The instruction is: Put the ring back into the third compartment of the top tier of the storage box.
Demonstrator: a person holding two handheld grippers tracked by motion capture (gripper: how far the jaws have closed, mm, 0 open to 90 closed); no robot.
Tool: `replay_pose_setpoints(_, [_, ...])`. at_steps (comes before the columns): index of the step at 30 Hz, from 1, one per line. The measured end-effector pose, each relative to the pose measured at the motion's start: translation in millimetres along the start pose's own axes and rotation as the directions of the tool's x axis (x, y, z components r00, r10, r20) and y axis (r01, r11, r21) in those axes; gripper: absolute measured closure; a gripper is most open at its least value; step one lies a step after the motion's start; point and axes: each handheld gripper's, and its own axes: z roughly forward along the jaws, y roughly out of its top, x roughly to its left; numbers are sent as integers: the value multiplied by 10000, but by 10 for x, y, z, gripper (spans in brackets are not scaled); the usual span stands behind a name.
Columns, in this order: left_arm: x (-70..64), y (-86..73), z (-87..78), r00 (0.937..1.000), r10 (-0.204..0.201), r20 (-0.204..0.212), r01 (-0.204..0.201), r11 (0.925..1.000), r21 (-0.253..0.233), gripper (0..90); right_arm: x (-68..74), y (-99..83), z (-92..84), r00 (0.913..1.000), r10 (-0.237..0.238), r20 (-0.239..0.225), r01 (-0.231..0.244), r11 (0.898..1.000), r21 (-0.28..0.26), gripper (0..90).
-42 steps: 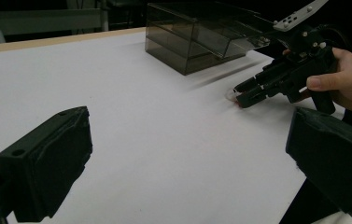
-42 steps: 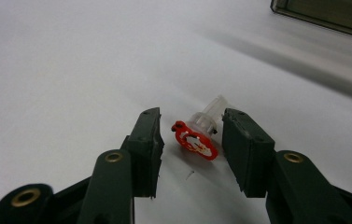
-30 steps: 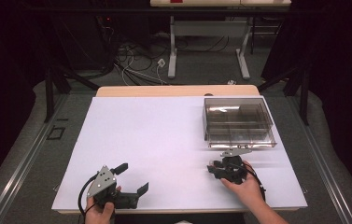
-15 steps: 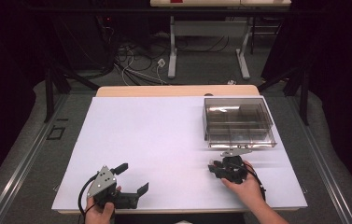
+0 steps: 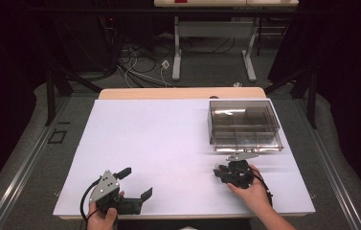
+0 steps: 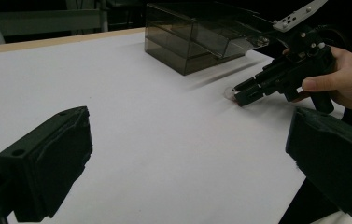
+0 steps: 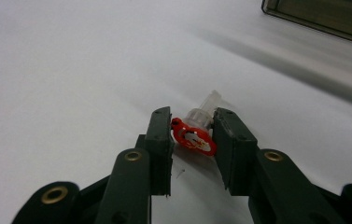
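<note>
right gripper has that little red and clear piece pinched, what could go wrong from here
1. The right gripper pinches the small red and clear piece only at its jaw tips, so it might twist or pop out when lifted.
2. The piece lies flat on the white table; the tips could scrape the surface.
3. The clear box stands just beyond, a careless swing might knock it.

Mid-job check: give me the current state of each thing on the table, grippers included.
Right gripper: jaws have just been closing; now shut on the small clear piece, low at the table.
Small clear piece with red part: clamped between the jaws, on the white table.
Left gripper: open, nothing between its jaws.
Smoky clear box: upright on the table, apart from both grippers; contents cannot be told.
</note>
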Motion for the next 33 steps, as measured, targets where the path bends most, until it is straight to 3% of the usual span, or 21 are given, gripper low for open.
replay_pose_setpoints(28, [0,0,-3,10000,-3,-2,3,10000,-6,7,19,13,-45,9997,-181,-138,180,9998,-131,686])
replay_pose_setpoints(30, [1,1,-3,10000,-1,-2,1,10000,-7,7,21,7,-30,9997,-187,-172,177,9981,-593,687])
replay_pose_setpoints(31, [2,1,-4,10000,38,-15,-38,10000,-4,7,18,18,-62,9996,-252,-97,250,9995,-200,687])
replay_pose_setpoints(33, [2,1,-5,10000,43,-13,-43,10000,-4,7,24,16,-62,9999,-142,-96,138,9987,-482,687])
